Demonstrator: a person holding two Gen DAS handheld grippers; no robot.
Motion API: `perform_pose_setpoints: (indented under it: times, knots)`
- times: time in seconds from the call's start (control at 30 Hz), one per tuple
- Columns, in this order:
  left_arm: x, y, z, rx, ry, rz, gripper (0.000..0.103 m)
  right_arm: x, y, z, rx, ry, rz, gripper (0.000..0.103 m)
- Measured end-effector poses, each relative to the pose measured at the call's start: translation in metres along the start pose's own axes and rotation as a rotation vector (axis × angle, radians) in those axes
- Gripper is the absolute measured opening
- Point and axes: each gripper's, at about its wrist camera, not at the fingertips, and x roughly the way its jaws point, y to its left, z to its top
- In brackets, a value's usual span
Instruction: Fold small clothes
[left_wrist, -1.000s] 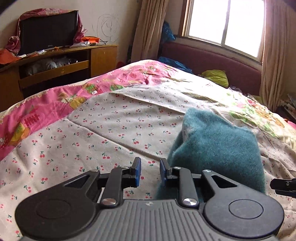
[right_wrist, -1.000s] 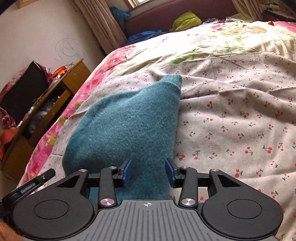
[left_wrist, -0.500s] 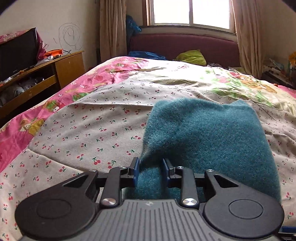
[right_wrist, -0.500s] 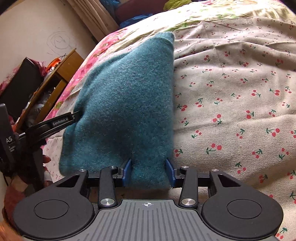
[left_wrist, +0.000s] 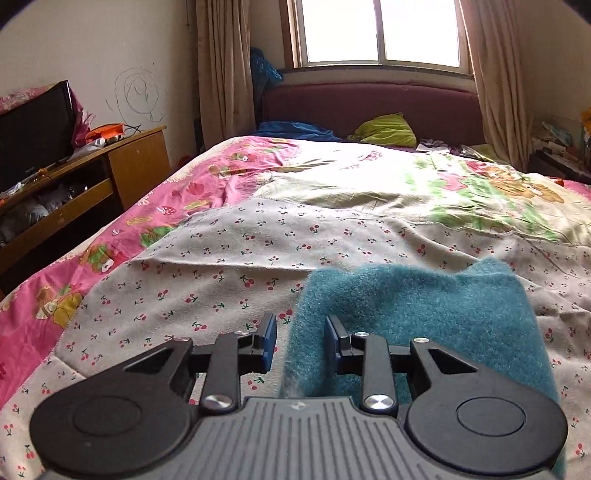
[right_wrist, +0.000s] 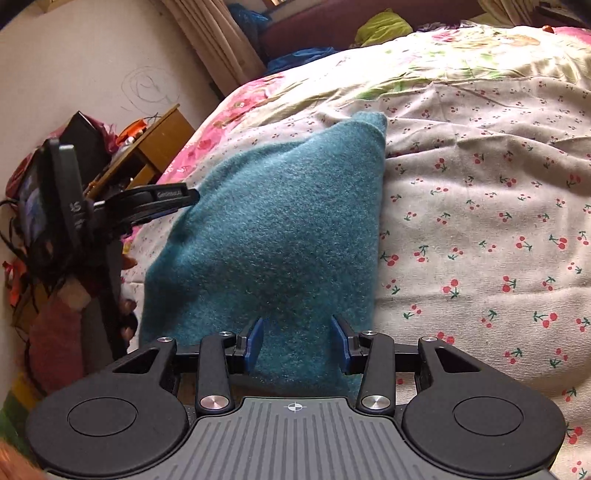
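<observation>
A fuzzy teal garment (right_wrist: 280, 236) lies folded on the cherry-print bedspread (right_wrist: 480, 229). In the left wrist view the garment (left_wrist: 417, 317) fills the lower right, and its left edge sits between the fingers of my left gripper (left_wrist: 300, 341), which is open. My right gripper (right_wrist: 297, 341) is open with the garment's near edge lying between its blue pads (right_wrist: 255, 339). The left gripper also shows in the right wrist view (right_wrist: 173, 197) at the garment's left edge.
A pink cartoon quilt (left_wrist: 122, 236) covers the bed's left side. A wooden TV stand (left_wrist: 74, 184) with a black TV (left_wrist: 33, 129) stands left of the bed. A maroon headboard (left_wrist: 369, 107), green cloth (left_wrist: 388, 129) and window are at the far end.
Both grippers have opened wider around the garment's near edge. The left gripper has shifted left, so the garment now sits lower and to the right in its view.
</observation>
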Motion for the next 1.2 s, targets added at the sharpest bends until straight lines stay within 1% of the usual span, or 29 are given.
perform_pose_setpoints:
  times: [0.03, 0.1, 0.17, 0.23, 0.37, 0.47, 0.53, 0.63, 0.67, 0.77, 0.87, 0.97, 1.07, 1.2]
  knots:
    - [0.009, 0.000, 0.000, 0.004, 0.020, 0.010, 0.043, 0.006, 0.003, -0.001, -0.020, 0.005, -0.010, 0.041]
    - [0.030, -0.007, -0.004, 0.052, 0.064, 0.045, 0.043, 0.016, 0.009, 0.000, -0.050, 0.023, -0.025, 0.041]
    - [0.040, -0.017, -0.007, 0.124, 0.064, 0.082, 0.043, 0.025, 0.012, 0.006, -0.053, 0.047, -0.036, 0.041]
    - [0.046, -0.023, -0.007, 0.159, 0.064, 0.095, 0.043, 0.030, 0.013, 0.010, -0.057, 0.058, -0.037, 0.043]
    - [0.061, -0.019, -0.004, 0.132, 0.086, 0.072, 0.042, 0.033, 0.018, 0.008, -0.090, 0.059, -0.048, 0.045]
    - [0.064, -0.017, -0.002, 0.129, 0.097, 0.062, 0.041, 0.025, 0.021, 0.009, -0.081, 0.050, -0.045, 0.045]
    - [0.061, -0.011, 0.002, 0.109, 0.102, 0.045, 0.042, 0.014, 0.019, 0.009, -0.057, 0.035, -0.028, 0.045]
    - [0.050, 0.011, 0.009, 0.003, 0.114, -0.003, 0.045, -0.002, 0.015, 0.005, -0.033, 0.016, -0.007, 0.045]
    - [0.047, 0.016, 0.010, -0.012, 0.114, -0.002, 0.045, -0.006, 0.013, 0.003, -0.029, 0.009, -0.004, 0.045]
    - [0.034, 0.021, 0.007, 0.030, 0.102, 0.054, 0.043, -0.012, 0.009, -0.006, -0.025, -0.017, -0.031, 0.045]
    - [0.024, 0.026, -0.002, 0.029, 0.105, 0.045, 0.043, -0.003, 0.005, -0.013, -0.003, 0.021, -0.040, 0.045]
    - [0.029, 0.022, -0.011, 0.066, 0.139, 0.073, 0.043, -0.007, 0.009, -0.013, -0.020, 0.021, -0.046, 0.045]
    - [0.024, 0.029, -0.010, 0.017, 0.146, 0.072, 0.043, -0.018, 0.007, -0.014, -0.010, 0.014, -0.016, 0.045]
    - [0.001, 0.036, -0.014, 0.017, 0.122, 0.085, 0.043, -0.015, 0.004, -0.023, 0.000, 0.051, -0.024, 0.045]
